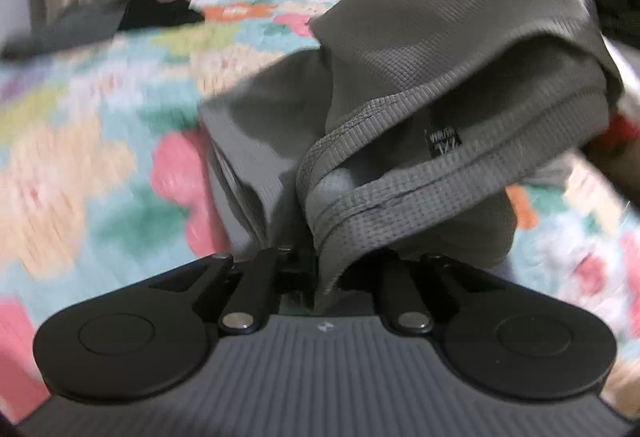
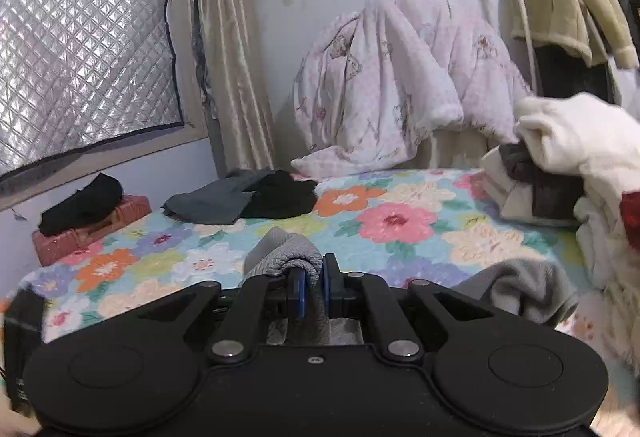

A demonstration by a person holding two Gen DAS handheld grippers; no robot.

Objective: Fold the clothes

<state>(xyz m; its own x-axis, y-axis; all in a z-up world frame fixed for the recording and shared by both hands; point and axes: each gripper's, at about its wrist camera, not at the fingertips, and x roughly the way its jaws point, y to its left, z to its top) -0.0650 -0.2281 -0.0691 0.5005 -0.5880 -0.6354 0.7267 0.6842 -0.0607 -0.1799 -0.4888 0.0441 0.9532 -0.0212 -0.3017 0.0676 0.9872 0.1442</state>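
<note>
In the left wrist view a grey waffle-knit garment (image 1: 440,49) with a ribbed neckband (image 1: 400,193) and a black label hangs above the floral bed sheet (image 1: 80,157). An edge of it runs down into my left gripper (image 1: 316,269), which is shut on it; the cloth hides the fingertips. In the right wrist view my right gripper (image 2: 314,277) has its blue pads (image 2: 300,289) shut on a bunched fold of the same grey knit (image 2: 284,249), held just above the bed.
Dark grey and black clothes (image 2: 248,201) lie at the bed's far side. A black garment rests on a red box (image 2: 80,237) at the left. A pink quilt (image 2: 400,77) is heaped at the head. White fluffy clothes (image 2: 568,157) pile at right, with a grey fleece piece (image 2: 520,293) nearer.
</note>
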